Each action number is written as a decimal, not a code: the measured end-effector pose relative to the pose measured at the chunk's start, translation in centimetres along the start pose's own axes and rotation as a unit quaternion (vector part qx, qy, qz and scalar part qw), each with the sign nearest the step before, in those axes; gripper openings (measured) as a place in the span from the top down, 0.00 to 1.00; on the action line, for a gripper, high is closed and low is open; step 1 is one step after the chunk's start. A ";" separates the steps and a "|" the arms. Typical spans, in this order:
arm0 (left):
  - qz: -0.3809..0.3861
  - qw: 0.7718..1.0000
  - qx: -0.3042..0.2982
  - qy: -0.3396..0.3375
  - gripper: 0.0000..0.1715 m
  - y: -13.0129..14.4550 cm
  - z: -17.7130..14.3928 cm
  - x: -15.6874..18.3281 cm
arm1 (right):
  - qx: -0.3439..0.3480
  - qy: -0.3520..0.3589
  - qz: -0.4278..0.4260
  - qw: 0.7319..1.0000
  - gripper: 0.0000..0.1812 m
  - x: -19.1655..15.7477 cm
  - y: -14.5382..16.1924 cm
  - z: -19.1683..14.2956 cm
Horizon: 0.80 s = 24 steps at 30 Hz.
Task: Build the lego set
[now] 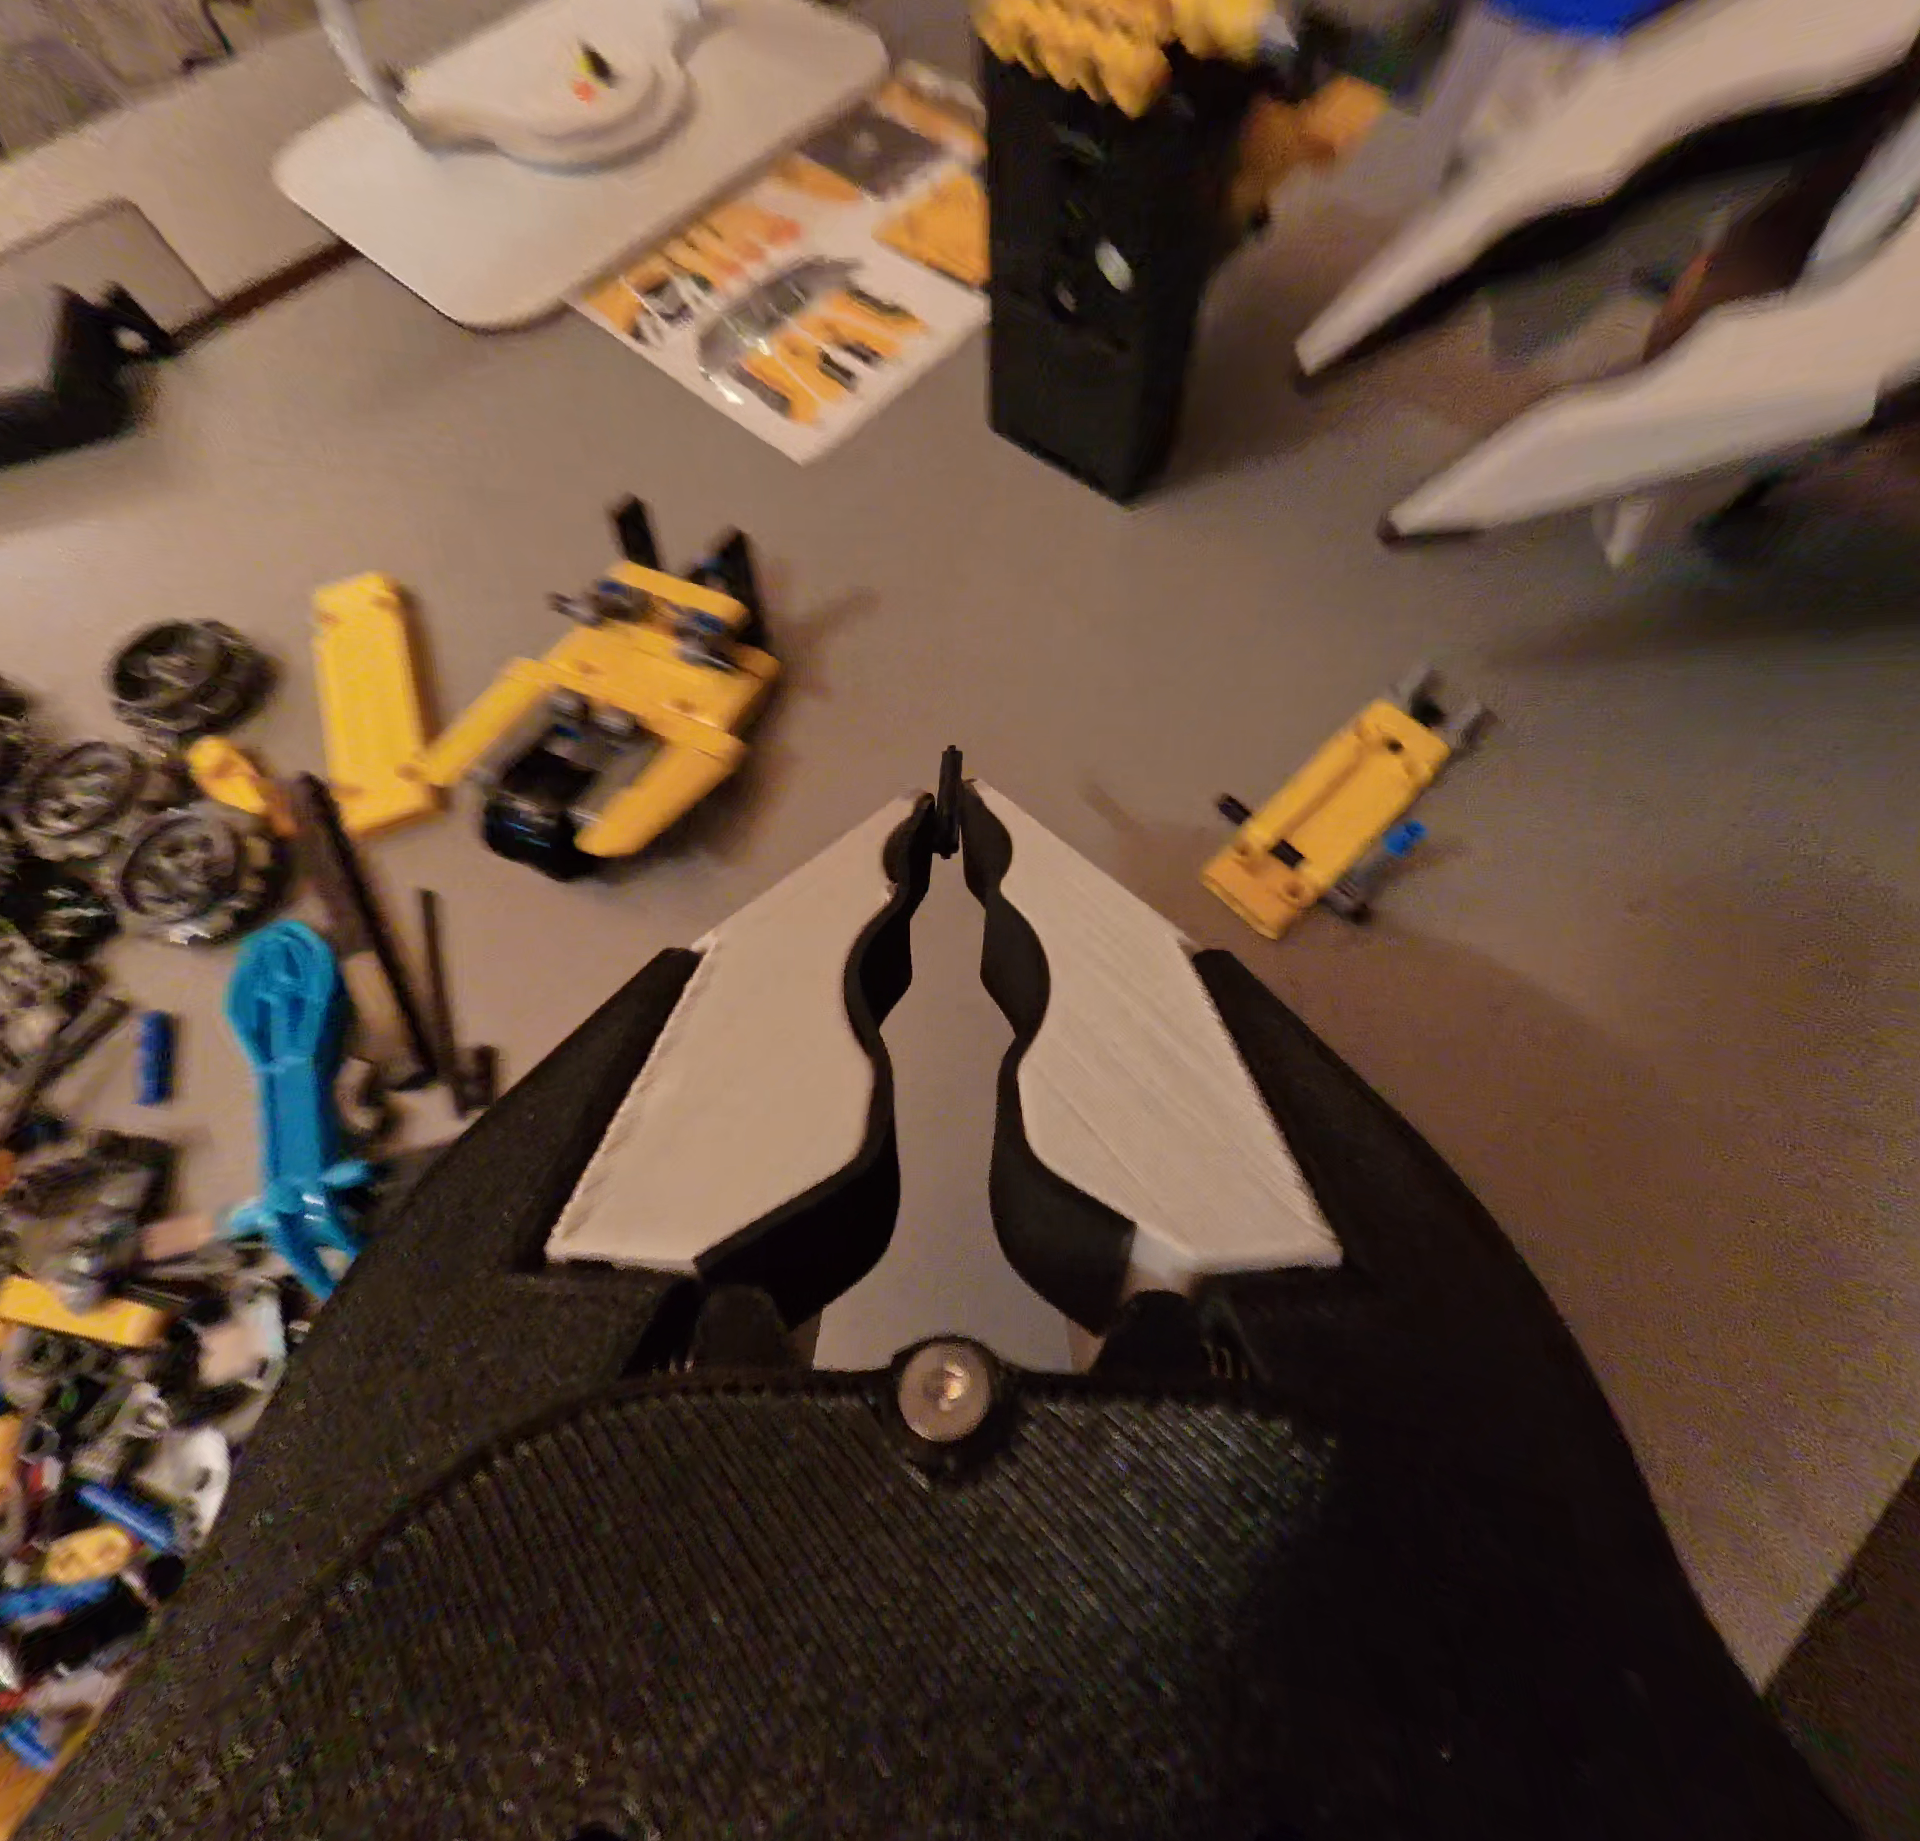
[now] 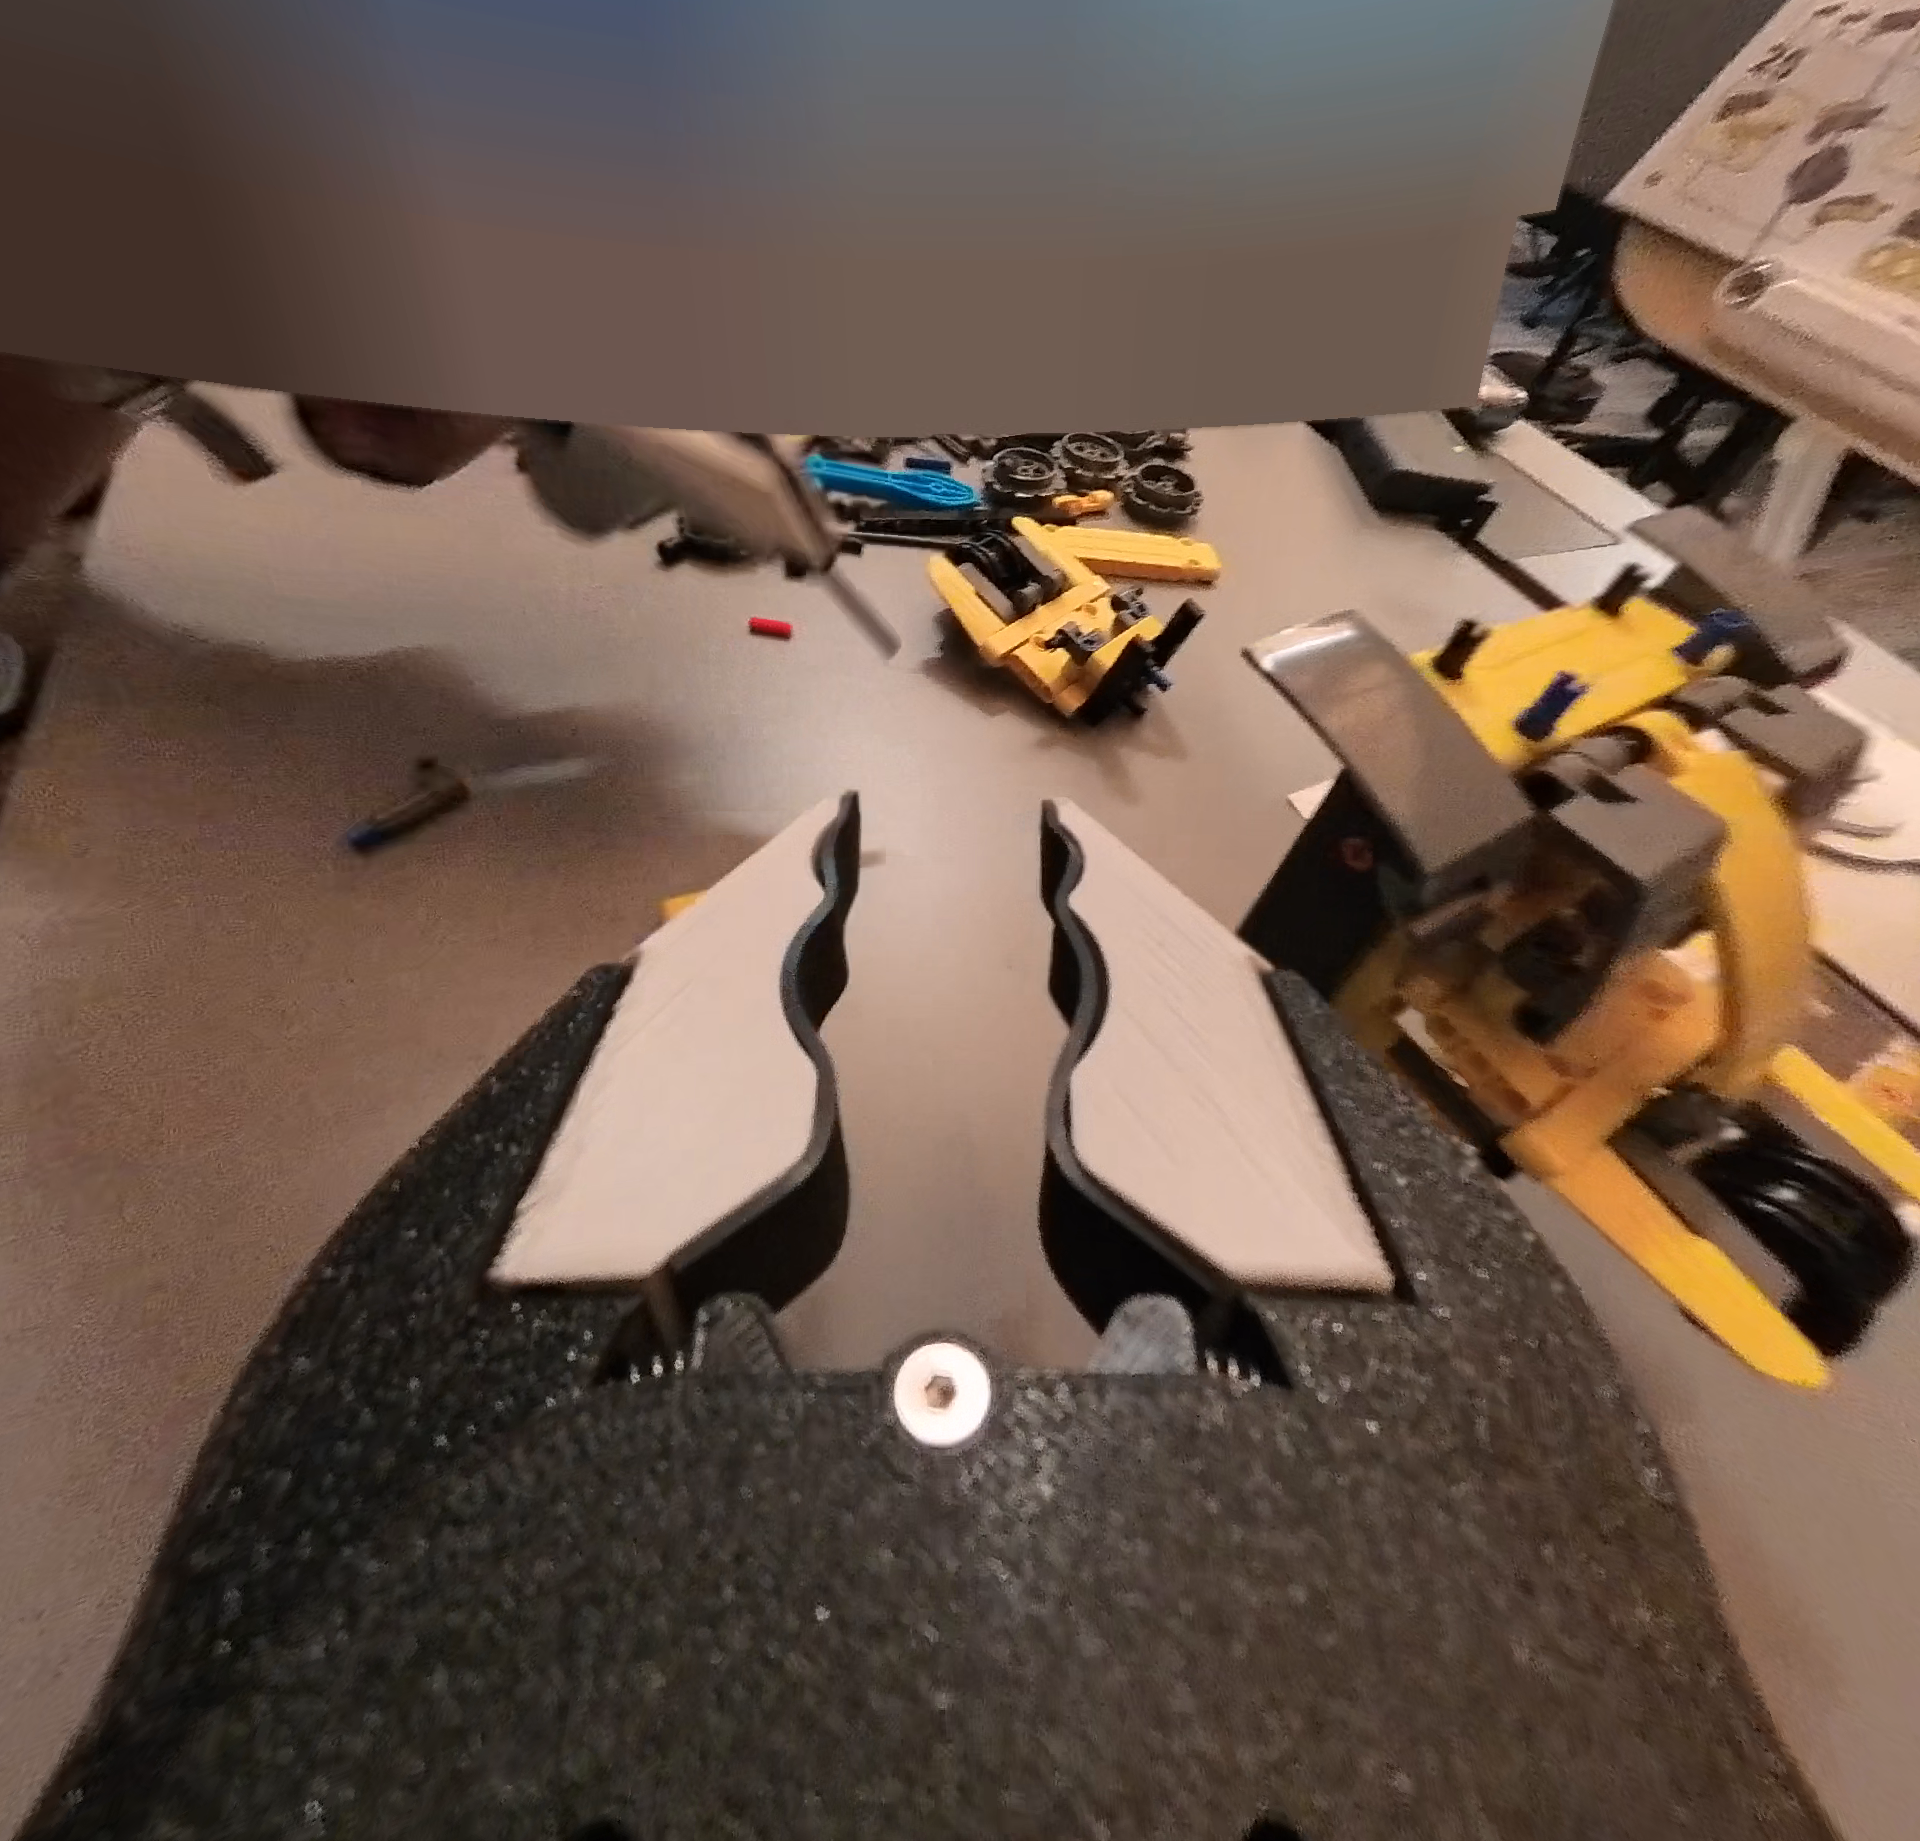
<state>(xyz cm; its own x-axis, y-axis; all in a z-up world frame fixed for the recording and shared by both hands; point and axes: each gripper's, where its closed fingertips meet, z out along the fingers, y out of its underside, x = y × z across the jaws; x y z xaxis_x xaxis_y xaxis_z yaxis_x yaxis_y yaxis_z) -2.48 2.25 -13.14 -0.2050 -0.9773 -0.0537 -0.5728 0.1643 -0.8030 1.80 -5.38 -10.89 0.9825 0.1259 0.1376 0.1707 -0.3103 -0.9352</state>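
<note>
My left gripper (image 1: 948, 817) is shut on a small black pin (image 1: 949, 789) that sticks out past its tips, above the grey table. A yellow and black toy-brick assembly (image 1: 634, 711) lies to its left and a smaller yellow block (image 1: 1335, 827) to its right. My right gripper (image 2: 951, 825) is open and empty above the table. A large yellow and grey brick vehicle (image 2: 1621, 918) sits on a black stand (image 2: 1320, 898) just to its right. The right gripper also shows at the upper right of the left wrist view (image 1: 1621, 337).
A pile of loose bricks and black wheels (image 1: 135, 835) and a blue tool (image 1: 296, 1074) lie at the left. An instruction sheet (image 1: 800, 274), a white base plate (image 1: 582, 160) and the black stand (image 1: 1101, 264) are farther back. A red pin (image 2: 771, 628) and a pen-like piece (image 2: 436, 799) lie on the table. My hands' fingertips stand some 10 centimetres from each other. The right tips stand about 8 centimetres off the smaller yellow block (image 1: 1335, 827).
</note>
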 end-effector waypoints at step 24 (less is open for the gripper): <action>-0.016 0.980 -0.156 0.124 0.84 6.7 -1.2 4.8 | -0.036 0.053 -0.125 0.990 0.81 -1.2 -0.5 -1.2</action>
<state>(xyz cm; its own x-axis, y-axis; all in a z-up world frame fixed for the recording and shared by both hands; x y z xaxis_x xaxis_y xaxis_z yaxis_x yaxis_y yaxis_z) -8.28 -1.17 -18.08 -0.3484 -0.9261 0.1450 -0.7881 0.2056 -0.5802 0.62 -6.51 -10.20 0.9107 0.1084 0.3986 0.4104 -0.3482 -0.8428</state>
